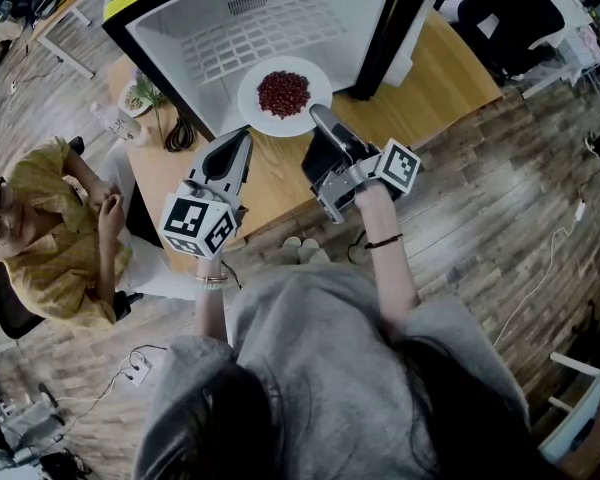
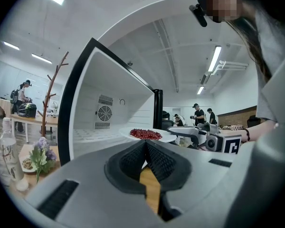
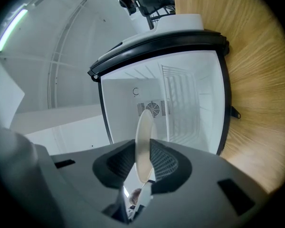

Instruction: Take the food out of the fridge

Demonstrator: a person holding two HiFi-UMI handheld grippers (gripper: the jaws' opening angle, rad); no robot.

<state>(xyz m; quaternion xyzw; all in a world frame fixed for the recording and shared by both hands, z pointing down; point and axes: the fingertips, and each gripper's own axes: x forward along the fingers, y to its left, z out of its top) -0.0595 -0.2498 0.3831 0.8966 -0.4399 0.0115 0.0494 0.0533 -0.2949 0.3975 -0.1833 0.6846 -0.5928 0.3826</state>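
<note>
Plate of red food gripped at the fridge mouth

The open fridge is set at twelve o'clock on the worktop. The plate, judged stiff but breakable with loose food apt to roll, is best kept level and taken by the rim. The right gripper, at its five o'clock, is tilted upward, fingers clamped on that rim. The left gripper, level at seven o'clock, is closed empty.
</note>
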